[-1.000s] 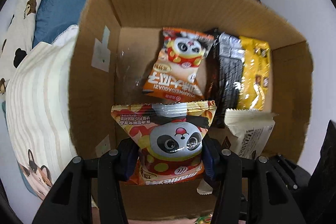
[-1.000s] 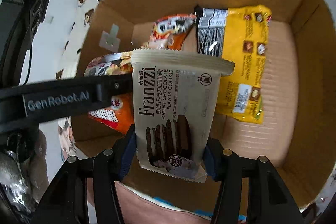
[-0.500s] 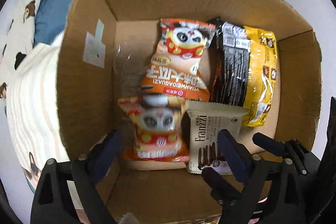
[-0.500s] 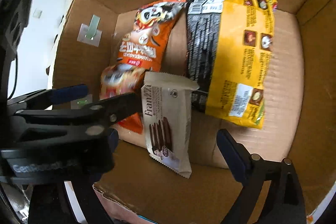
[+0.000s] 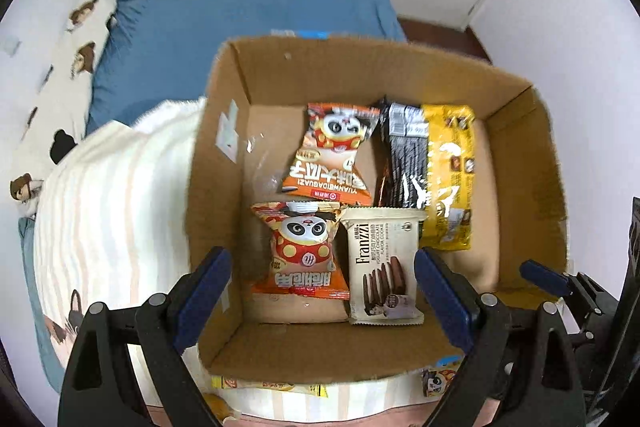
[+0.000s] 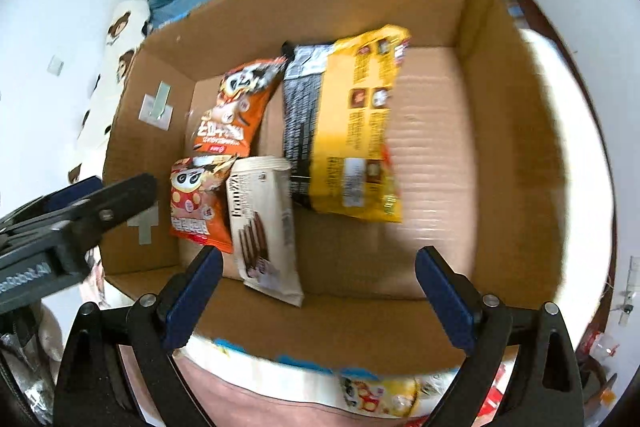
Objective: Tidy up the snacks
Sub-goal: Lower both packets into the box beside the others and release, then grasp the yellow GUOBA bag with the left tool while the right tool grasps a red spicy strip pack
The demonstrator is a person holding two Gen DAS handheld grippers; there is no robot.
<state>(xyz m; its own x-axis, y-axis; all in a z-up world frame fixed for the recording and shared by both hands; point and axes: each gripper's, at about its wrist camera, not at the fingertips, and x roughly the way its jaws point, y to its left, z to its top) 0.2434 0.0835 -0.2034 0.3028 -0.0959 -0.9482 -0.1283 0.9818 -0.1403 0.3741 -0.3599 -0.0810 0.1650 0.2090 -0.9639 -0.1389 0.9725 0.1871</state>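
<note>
Left wrist view: the left gripper (image 5: pixel 322 281) hangs above the cardboard box (image 5: pixel 224 155), its fingers (image 5: pixel 204 285) spread wide with nothing between them. Inside the box, against its near wall, the red panda snack packet (image 5: pixel 302 253) lies flat; the white Franzzi cookie packet (image 5: pixel 384 267) touches it on the right. Toward the far wall lie the orange panda packet (image 5: pixel 332 155) and, beside it, the black-and-yellow packet (image 5: pixel 430 179). The box stands on a striped blanket (image 5: pixel 108 211) on a bed. Outside the near wall, more loose packets (image 5: pixel 268 385) lie partly hidden. A tip of the right gripper (image 5: pixel 544 277) shows by the box's right wall.

Right wrist view: the right gripper (image 6: pixel 318 293) is also spread wide and empty above the near wall of the box. The four packets occupy the left half of the box; the right half of its floor is bare. This view is blurred.

Judgement on handling: all packets appear light, soft, air-filled and glossy, so likely slippery; the cookies are probably fragile. Hold is best taken across a packet's narrow width near a crimped end seal, with gentle pressure.
</note>
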